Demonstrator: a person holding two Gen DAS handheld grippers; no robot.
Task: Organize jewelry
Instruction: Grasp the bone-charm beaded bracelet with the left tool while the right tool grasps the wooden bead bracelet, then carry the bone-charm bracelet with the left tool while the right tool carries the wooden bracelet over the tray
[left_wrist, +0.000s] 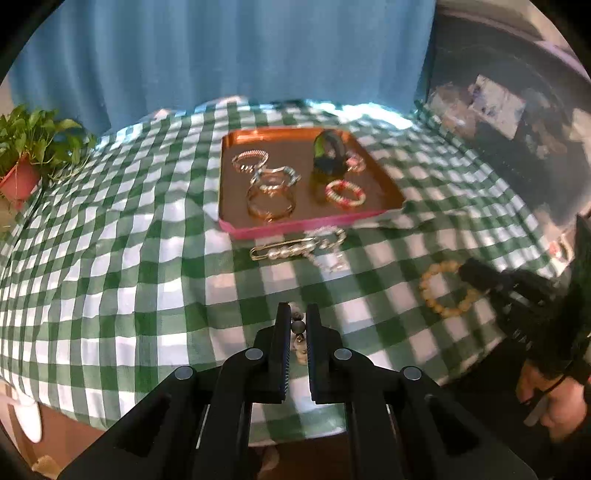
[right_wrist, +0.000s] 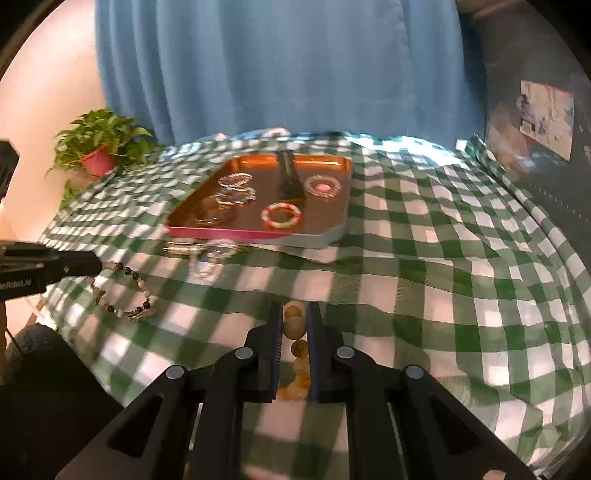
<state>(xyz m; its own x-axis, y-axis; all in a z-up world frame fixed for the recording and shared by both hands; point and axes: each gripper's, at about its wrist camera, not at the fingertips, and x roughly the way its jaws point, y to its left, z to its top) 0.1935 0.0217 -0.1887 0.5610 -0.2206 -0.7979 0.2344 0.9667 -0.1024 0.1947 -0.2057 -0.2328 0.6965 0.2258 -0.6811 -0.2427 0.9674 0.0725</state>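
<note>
My left gripper (left_wrist: 296, 308) is shut on a dark-and-pale beaded bracelet (left_wrist: 298, 326), whose loop shows in the right wrist view (right_wrist: 122, 291) beside the left gripper's tip (right_wrist: 92, 264). My right gripper (right_wrist: 293, 306) is shut on a yellow beaded bracelet (right_wrist: 293, 326), which also shows in the left wrist view (left_wrist: 447, 288). The copper tray (left_wrist: 236, 230) with a pink front rim holds several bracelets, among them a pink-white one (left_wrist: 345, 194) and a dark bangle (left_wrist: 328, 147). The tray (right_wrist: 258, 233) shows in the right wrist view too.
A pearl hair clip (left_wrist: 284, 251) and a silver chain (left_wrist: 328, 247) lie on the green checked tablecloth (left_wrist: 110, 240) in front of the tray. A potted plant (left_wrist: 26, 155) stands at the far left edge. A blue curtain (left_wrist: 221, 48) hangs behind.
</note>
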